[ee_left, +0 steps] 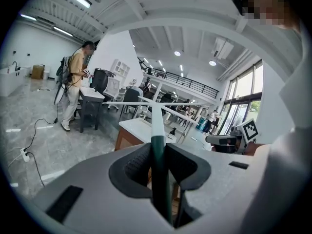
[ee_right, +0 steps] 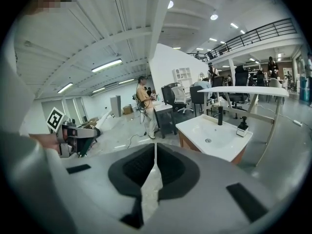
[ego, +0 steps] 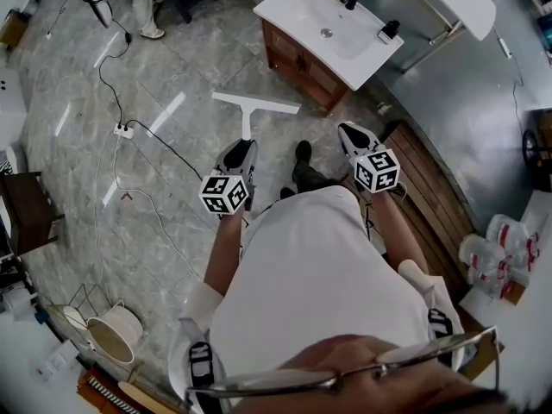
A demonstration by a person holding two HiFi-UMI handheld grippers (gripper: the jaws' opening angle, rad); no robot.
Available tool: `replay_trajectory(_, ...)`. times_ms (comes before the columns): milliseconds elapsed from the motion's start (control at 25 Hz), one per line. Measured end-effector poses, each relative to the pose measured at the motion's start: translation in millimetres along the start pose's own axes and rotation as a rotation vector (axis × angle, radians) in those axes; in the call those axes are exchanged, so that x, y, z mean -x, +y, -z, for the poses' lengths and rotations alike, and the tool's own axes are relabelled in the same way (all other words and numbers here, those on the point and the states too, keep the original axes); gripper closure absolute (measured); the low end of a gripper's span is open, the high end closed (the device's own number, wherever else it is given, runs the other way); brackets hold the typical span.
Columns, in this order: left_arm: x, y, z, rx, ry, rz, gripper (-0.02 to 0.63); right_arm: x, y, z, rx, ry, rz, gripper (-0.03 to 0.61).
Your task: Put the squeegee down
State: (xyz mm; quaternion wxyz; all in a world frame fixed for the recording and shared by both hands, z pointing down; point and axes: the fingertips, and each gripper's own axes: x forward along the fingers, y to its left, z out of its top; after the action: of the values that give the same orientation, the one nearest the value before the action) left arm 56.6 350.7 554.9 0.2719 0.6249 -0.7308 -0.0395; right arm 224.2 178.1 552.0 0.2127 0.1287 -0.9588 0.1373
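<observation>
Plainly, the white T-shaped squeegee (ego: pixel 248 119) with the dark green handle has not been put down yet. We see it carried off the ground by our left gripper (ego: pixel 245 145), and the left gripper view shows the jaws pressed on either side of the green part of the handle (ee_left: pixel 160 174). The white shaft and the long blade reach forward beyond them. In the head view the blade hangs over the grey marble-patterned floor (ego: pixel 172 67), just off the front left corner of the wooden vanity (ego: pixel 297 59) with the white basin top. As far as we can tell it touches neither.

Our right gripper (ego: pixel 349 129) sits beside the left one, nearer the vanity's front. In its own view the jaws (ee_right: pixel 155 150) are closed together with nothing between them, so we judge it plays no part in the hold.

Further out, a white power strip (ego: pixel 123 131) with a black cable lies on the floor well to the left.

We judge the whole of the task remains. The tool must be brought to a resting place, the vanity top or the floor, then lowered until it lies there. The left jaws then open and draw back clear of the handle.
</observation>
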Motion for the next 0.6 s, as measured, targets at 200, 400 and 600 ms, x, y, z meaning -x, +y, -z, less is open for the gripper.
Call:
replay_trajectory(200, -28.2, 14.5, -24.0, 0.000, 0.000, -0.015, 0.518, -30.1, -23.5, -29.6, 0.001, -0.019, -0.001, 0.558)
replay_trajectory(400, -64.3, 26.7, -48.2, -0.007, 0.003, -0.023, 0.518, -62.0, -50.5, -49.5, 0.000, -0.013, -0.016, 0.558)
replay_trajectory(600, -101.7, 35.1, -73.7, -0.011, -0.002, -0.034, 0.518, -93.4, -79.2, -71.1, 0.000, -0.001, -0.037, 0.558)
